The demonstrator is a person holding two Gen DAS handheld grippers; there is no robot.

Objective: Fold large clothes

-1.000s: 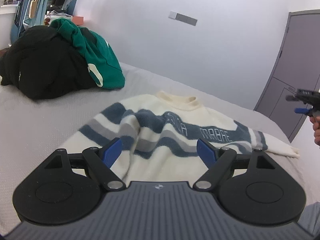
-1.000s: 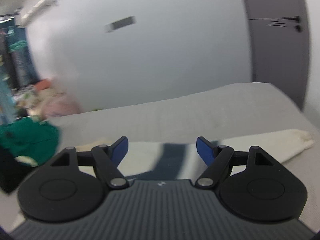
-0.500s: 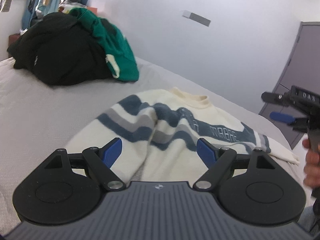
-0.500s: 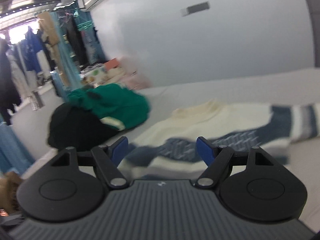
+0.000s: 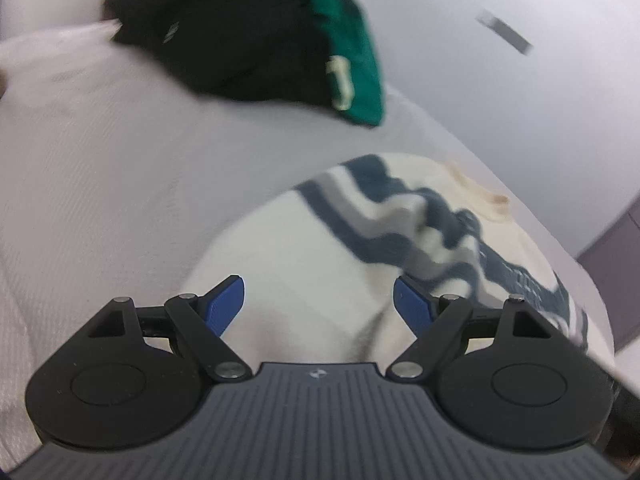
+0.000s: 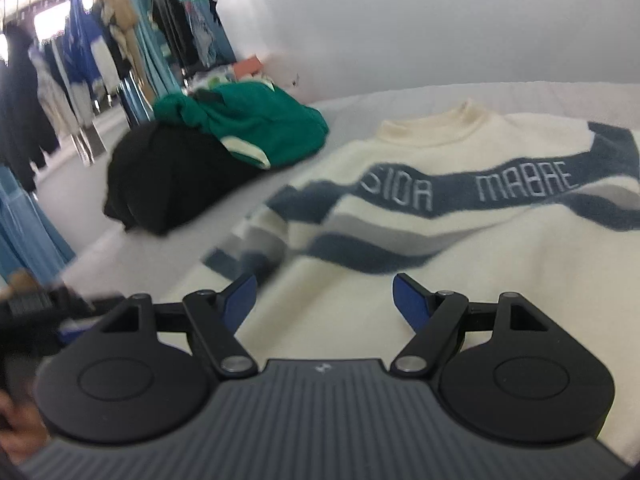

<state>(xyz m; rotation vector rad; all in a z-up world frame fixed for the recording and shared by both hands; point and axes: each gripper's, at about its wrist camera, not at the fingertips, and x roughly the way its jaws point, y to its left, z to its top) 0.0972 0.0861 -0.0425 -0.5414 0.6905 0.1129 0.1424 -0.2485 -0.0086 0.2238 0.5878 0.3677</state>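
A cream sweater [image 6: 460, 240] with blue and grey stripes and white lettering lies face up on the grey bed [image 5: 120, 168]. It also shows in the left wrist view [image 5: 328, 256], with its left sleeve folded in over the body. My left gripper [image 5: 319, 304] is open and empty, just above the sweater's lower left part. My right gripper [image 6: 325, 300] is open and empty, low over the sweater's lower body. The left gripper also shows blurred at the left edge of the right wrist view [image 6: 48, 312].
A black garment [image 6: 168, 180] and a green garment [image 6: 256, 120] are piled on the bed beyond the sweater's left side; the pile also shows in the left wrist view [image 5: 248, 36]. A rack of hanging clothes [image 6: 80, 60] stands at far left. White wall behind.
Both grippers have dropped closer to the sweater. The right gripper has swung left from the right sleeve over the body. Both stayed open.
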